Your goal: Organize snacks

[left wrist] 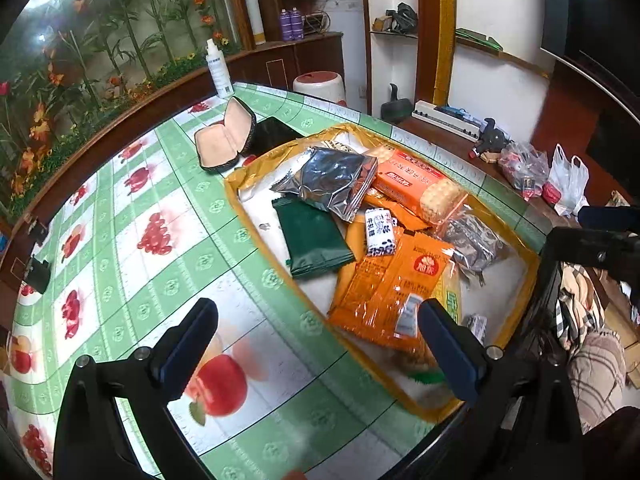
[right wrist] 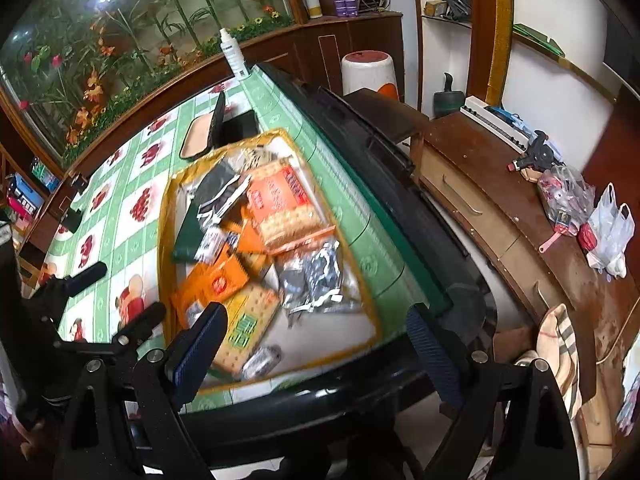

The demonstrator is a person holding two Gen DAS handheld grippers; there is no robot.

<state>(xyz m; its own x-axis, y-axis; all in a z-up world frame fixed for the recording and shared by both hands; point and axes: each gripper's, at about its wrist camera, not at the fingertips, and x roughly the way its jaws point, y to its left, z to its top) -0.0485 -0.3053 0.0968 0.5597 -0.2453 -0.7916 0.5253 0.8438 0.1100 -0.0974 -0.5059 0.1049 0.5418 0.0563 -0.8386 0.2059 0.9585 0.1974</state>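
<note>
Snacks heaped loose in yellow-rimmed tray (left wrist: 532, 264) on table (left wrist: 168, 216), at 1 o'clock from your left gripper (left wrist: 320, 344).

Left gripper: fingers wide, holding nothing. Right gripper (right wrist: 316, 344): same.

Stage unclear: heap fits gathered or awaiting sorting.

Orange packet (left wrist: 396, 280) nearest; any grasp needs single-pack separation.

Right view blurred; labels unreadable; lower packs buried.

Piled loose inside the yellow-rimmed tray (left wrist: 236, 184): silver pouch (left wrist: 332, 180) at back, green packet (left wrist: 312, 240) left, orange cracker pack (left wrist: 420, 188) right, orange bag (left wrist: 392, 288) nearest.
</note>
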